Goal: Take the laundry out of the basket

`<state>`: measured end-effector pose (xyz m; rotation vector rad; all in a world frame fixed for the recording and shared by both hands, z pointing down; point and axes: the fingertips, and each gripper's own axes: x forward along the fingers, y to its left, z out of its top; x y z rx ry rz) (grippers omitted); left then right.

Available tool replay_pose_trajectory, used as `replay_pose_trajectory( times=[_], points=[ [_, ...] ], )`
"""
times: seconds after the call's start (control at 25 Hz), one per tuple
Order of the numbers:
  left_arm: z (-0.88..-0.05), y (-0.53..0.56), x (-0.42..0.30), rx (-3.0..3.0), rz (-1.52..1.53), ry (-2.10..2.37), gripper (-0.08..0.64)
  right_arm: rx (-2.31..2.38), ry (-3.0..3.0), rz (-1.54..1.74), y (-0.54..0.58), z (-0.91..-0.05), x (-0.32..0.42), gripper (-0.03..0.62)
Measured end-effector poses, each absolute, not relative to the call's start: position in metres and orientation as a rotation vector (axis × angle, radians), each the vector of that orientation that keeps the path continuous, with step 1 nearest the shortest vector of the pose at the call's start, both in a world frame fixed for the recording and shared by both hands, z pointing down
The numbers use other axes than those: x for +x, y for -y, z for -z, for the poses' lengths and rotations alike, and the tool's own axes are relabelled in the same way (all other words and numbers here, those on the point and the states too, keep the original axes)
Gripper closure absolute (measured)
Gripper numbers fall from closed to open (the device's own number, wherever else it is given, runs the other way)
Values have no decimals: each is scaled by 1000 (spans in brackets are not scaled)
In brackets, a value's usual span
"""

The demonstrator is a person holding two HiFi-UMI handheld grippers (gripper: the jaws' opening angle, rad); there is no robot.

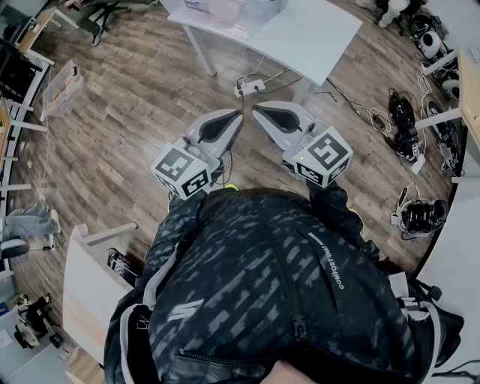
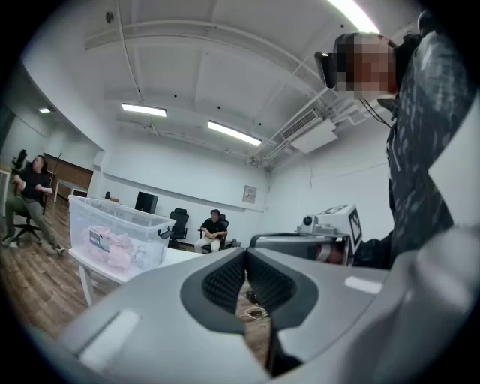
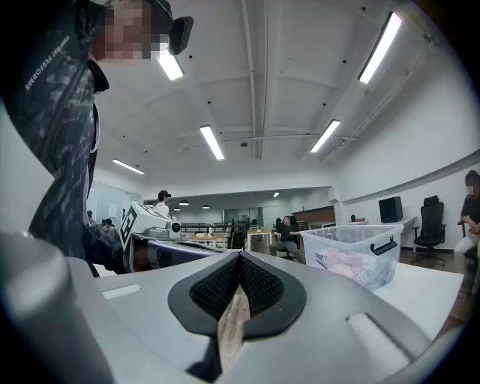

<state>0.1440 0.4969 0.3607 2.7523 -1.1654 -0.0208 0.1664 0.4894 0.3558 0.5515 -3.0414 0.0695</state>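
Note:
A clear plastic basket (image 2: 112,232) holding pink laundry (image 2: 111,249) stands on a white table (image 1: 300,34). It also shows at the right in the right gripper view, basket (image 3: 358,255) and laundry (image 3: 339,262). In the head view only its edge (image 1: 225,9) shows at the top. My left gripper (image 1: 235,115) and right gripper (image 1: 258,109) hang side by side in front of my dark jacket, short of the table, tips nearly touching. Both are shut with nothing between the jaws, left gripper (image 2: 245,252) and right gripper (image 3: 240,256).
A power strip (image 1: 250,85) with cables lies on the wood floor by the table legs. Cables and gear (image 1: 409,127) crowd the floor at right. A low white desk (image 1: 90,285) stands at my left. A seated person (image 2: 214,229) is behind the table, and another person (image 2: 30,199) sits far left.

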Motion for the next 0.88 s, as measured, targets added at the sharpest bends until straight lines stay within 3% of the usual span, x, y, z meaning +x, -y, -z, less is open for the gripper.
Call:
replay_pose_trajectory(
  times=[0.88],
  points=[
    [-370, -463, 113, 2698, 69, 1217, 549, 562, 3068, -132, -451, -364, 150, 595]
  ],
)
